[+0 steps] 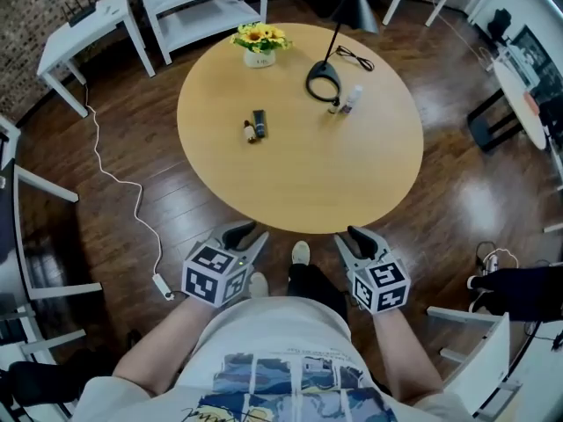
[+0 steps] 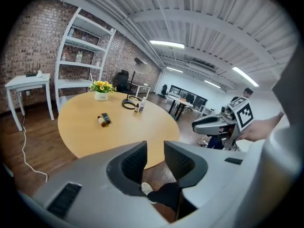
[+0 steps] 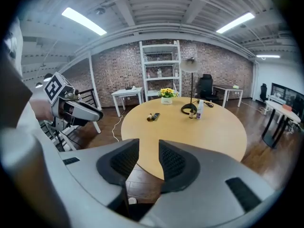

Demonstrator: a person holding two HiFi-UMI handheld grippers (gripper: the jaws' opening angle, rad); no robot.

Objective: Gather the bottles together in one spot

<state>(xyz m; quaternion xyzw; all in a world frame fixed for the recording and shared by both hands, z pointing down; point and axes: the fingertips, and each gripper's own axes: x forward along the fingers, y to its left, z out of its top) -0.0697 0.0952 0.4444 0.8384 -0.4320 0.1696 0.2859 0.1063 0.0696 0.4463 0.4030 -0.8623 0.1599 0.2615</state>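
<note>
**Sam:** Where are the bottles?

**Mia:** All four are on the round bench (image 1: pixel 299 183). A brown bottle (image 1: pixel 250 131) and a dark bottle (image 1: pixel 259 122) lie down side by side, a bit left of the middle. A small bottle (image 1: pixel 334 105) and a white bottle (image 1: pixel 351 99) stand up just beside each other, well apart from the first two, more to the right.

**Sam:** Is anything close to them?

**Mia:** Yes. The lamp (image 1: pixel 356 3) has a round black foot right next to the two standing bottles. A black cable (image 1: pixel 352 57) lies just behind them. A pot of yellow flowers (image 1: pixel 259 42) sits at the far edge, behind the two lying bottles.

**Sam:** And the grippers?

**Mia:** The left gripper (image 1: pixel 249 234) and the right gripper (image 1: pixel 356 236) are off the bench, held over the floor (image 1: pixel 132 121) by its near edge. Each has its jaws a little apart and holds nothing. Plain wood is all that lies between them and the bottles.

**Sam:** What else is around?

**Mia:** A white cord (image 1: pixel 123 183) snakes over the floor on the left. A small white table (image 1: pixel 84 25) and a white shelf (image 1: pixel 207 3) stand past the bench.
</note>
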